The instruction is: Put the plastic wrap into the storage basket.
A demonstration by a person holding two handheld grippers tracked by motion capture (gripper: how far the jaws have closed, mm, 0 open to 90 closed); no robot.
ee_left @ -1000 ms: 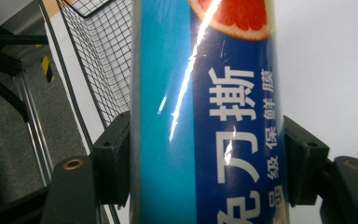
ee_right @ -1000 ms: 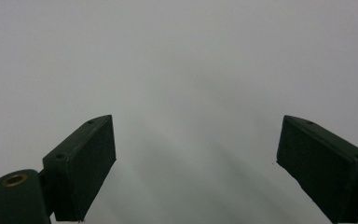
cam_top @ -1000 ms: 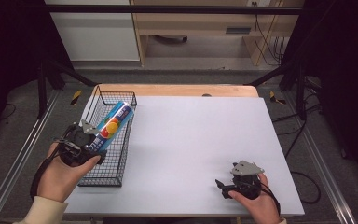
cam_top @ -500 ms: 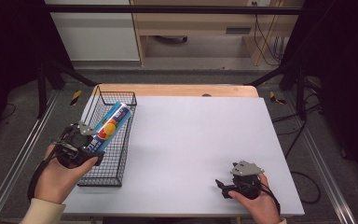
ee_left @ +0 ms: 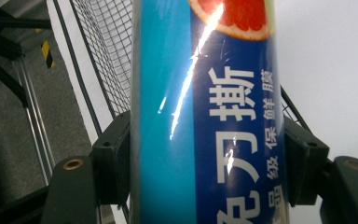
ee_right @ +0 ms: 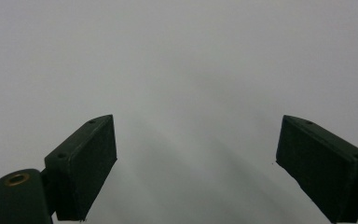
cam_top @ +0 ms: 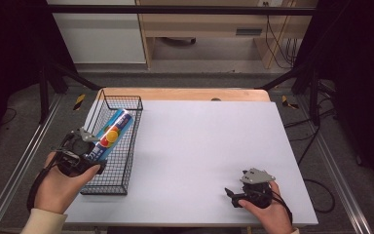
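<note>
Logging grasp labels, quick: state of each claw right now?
Left claw: closed on the blue cling film box, over the wire basket.
Right claw: open, empty, above the white table.

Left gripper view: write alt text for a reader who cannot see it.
A blue box of cling film with white Chinese lettering and a grapefruit slice printed at its top runs up the middle, clamped between the left claw's two black jaws. Behind it are a black wire basket and the white table.
</note>
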